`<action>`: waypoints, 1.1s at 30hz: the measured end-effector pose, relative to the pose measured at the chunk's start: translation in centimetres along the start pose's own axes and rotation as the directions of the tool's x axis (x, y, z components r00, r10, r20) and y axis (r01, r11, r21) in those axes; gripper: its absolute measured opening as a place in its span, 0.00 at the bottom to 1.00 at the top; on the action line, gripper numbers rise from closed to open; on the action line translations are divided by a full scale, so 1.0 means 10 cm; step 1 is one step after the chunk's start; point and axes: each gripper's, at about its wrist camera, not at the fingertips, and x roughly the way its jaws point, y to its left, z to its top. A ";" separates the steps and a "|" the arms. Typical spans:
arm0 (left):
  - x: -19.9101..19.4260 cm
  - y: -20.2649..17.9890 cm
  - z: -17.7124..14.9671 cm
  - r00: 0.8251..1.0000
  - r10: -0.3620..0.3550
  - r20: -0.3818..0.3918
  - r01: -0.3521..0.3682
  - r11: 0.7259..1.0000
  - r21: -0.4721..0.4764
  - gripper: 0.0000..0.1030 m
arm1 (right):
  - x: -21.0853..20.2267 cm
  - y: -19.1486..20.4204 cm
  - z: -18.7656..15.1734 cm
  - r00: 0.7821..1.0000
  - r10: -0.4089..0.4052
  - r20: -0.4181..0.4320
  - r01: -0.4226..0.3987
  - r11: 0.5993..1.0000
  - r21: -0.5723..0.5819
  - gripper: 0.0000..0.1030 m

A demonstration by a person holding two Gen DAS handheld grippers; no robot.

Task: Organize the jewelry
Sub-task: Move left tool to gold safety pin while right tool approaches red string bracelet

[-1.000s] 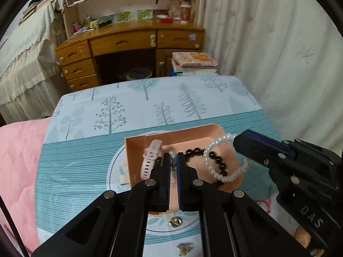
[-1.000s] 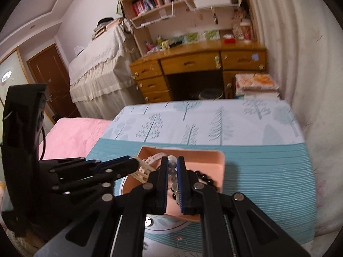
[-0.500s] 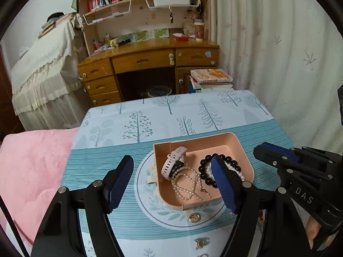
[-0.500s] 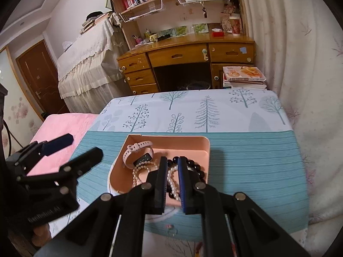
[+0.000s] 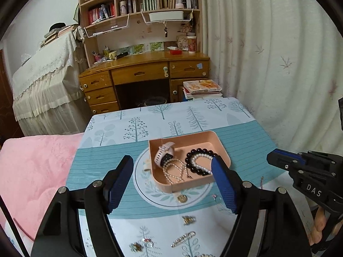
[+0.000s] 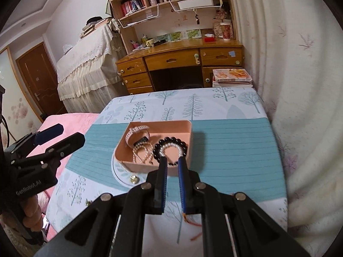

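Note:
A peach tray [image 5: 223, 152] sits on the tree-print tablecloth. In it lie a pink watch [image 5: 164, 154], a pearl necklace [image 5: 173, 172], and a black bead bracelet [image 5: 200, 163] ringed around a white bead bracelet. My left gripper [image 5: 171, 182] hangs open above the tray's near side, nothing between its fingers. My right gripper [image 6: 172, 165] is shut and empty, just short of the tray [image 6: 188, 128]. From the right wrist view the left gripper [image 6: 66, 135] shows at far left. Loose pieces lie nearer me: a gold disc [image 5: 182, 198], a gold brooch [image 5: 188, 219], a safety pin [image 5: 183, 238].
A pink blanket [image 5: 32, 171] borders the table on the left and a white curtain [image 5: 278, 64] hangs on the right. A wooden desk [image 5: 145, 72] with bookshelves stands beyond the far edge. A red thread [image 6: 194, 224] lies near my right gripper.
My left gripper went from shut to wide open. Both grippers drew back and up from the tray. The white bead bracelet once at the right fingertip now lies in the tray.

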 end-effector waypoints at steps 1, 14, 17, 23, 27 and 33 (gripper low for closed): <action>-0.02 -0.02 -0.02 1.000 0.004 0.002 -0.004 1.000 0.003 0.71 | -0.03 -0.01 -0.03 1.000 -0.005 -0.001 0.005 1.000 -0.001 0.10; 0.03 -0.04 -0.35 0.998 0.013 -0.064 -0.012 1.000 0.009 0.71 | -0.14 -0.15 -0.34 1.000 -0.021 -0.013 0.022 0.999 0.036 0.33; 0.12 0.02 -0.44 0.995 0.010 -0.099 -0.011 1.000 -0.002 0.71 | -0.04 -0.23 -0.42 0.999 -0.027 -0.041 0.029 0.998 0.061 0.33; 0.33 0.19 -0.66 0.986 -0.013 -0.168 0.008 1.000 -0.029 0.71 | 0.21 -0.42 -0.61 0.993 -0.038 -0.114 0.052 0.991 0.121 0.33; 0.44 0.35 -0.82 0.977 -0.006 -0.212 -0.008 0.998 -0.065 0.71 | 0.38 -0.50 -0.71 0.986 -0.046 -0.159 0.069 0.987 0.142 0.33; 0.52 0.46 -1.10 0.965 -0.021 -0.263 0.004 0.998 -0.065 0.71 | 0.62 -0.51 -0.83 0.976 -0.074 -0.206 0.101 0.987 0.126 0.33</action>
